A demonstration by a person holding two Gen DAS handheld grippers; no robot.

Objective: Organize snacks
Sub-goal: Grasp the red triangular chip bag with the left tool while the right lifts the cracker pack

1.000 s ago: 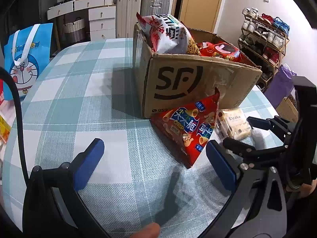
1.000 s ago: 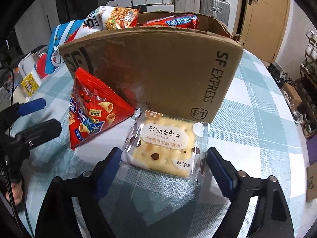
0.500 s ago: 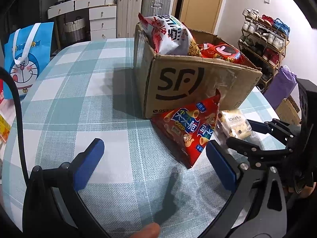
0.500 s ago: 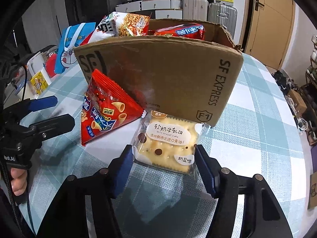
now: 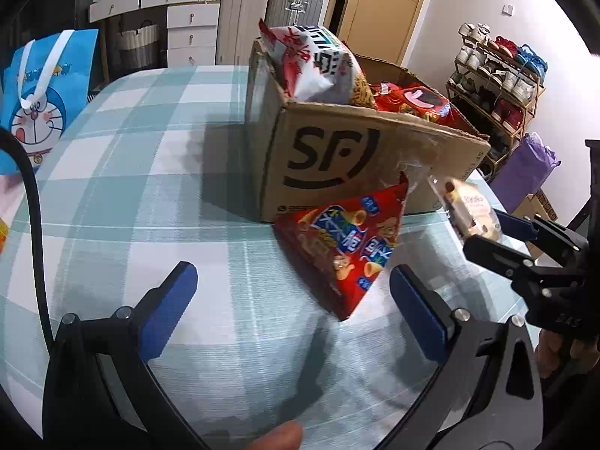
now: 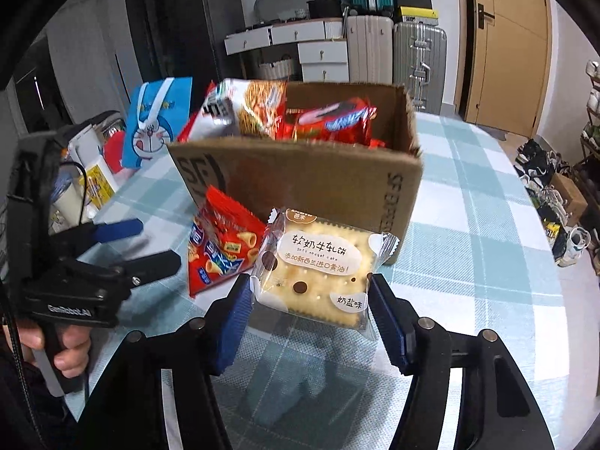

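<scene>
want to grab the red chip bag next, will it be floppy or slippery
The red chip bag looks puffed with air, so probably light and squashy rather than floppy. Its glossy film may slip between pads. It leans on the box, so a nudge could topple it.

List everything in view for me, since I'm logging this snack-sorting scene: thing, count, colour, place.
cardboard box: one, brown, on the table, holding snack bags
checked table: one, teal and white, under everything
red chip bag: one, red, leaning against the box front
cracker packet: one, cream in clear wrap, lifted off the table
cartoon bag: one, blue, beyond the table's left edge
suitcases: several, white, silver and teal, back wall
shoe rack: one, right wall
left gripper: open, nothing between its jaws
right gripper: shut on the cracker packet
</scene>
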